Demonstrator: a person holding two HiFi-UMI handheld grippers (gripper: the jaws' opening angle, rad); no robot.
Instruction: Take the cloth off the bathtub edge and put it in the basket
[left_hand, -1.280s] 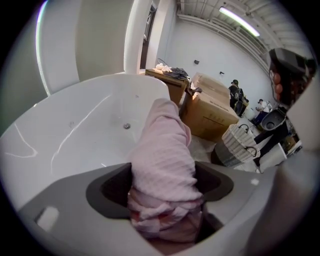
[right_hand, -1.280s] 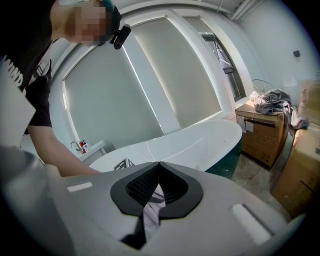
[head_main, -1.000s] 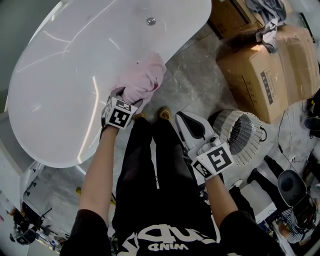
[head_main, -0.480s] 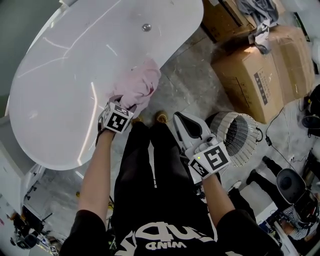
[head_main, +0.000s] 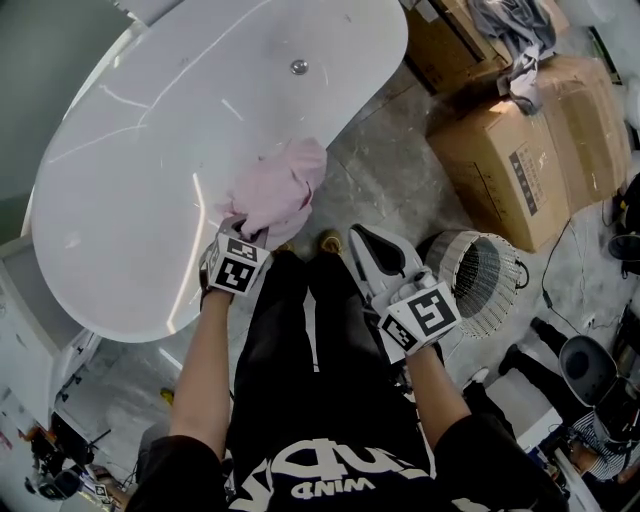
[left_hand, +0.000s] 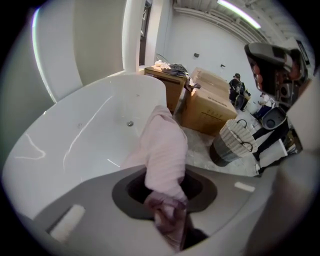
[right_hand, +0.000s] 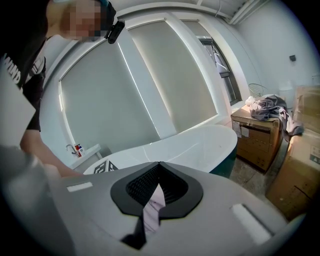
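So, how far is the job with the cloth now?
Done: the left gripper is shut on the pink cloth. In hand: the lift, since most of the cloth lies on the bathtub edge. Left: carrying it to the basket on the floor and dropping it in. The right gripper is shut and empty.

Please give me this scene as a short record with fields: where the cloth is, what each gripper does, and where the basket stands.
cloth: pink cloth, bunched over the rim of the white bathtub
left gripper: left gripper shut on the cloth's near end
right gripper: right gripper with jaws together, holding nothing, raised beside the person's legs
basket: white basket on the floor at the person's right, apart from the tub
other: cardboard boxes beyond the basket, grey clothes on top of them
task stage: cloth gripped, not yet in the basket
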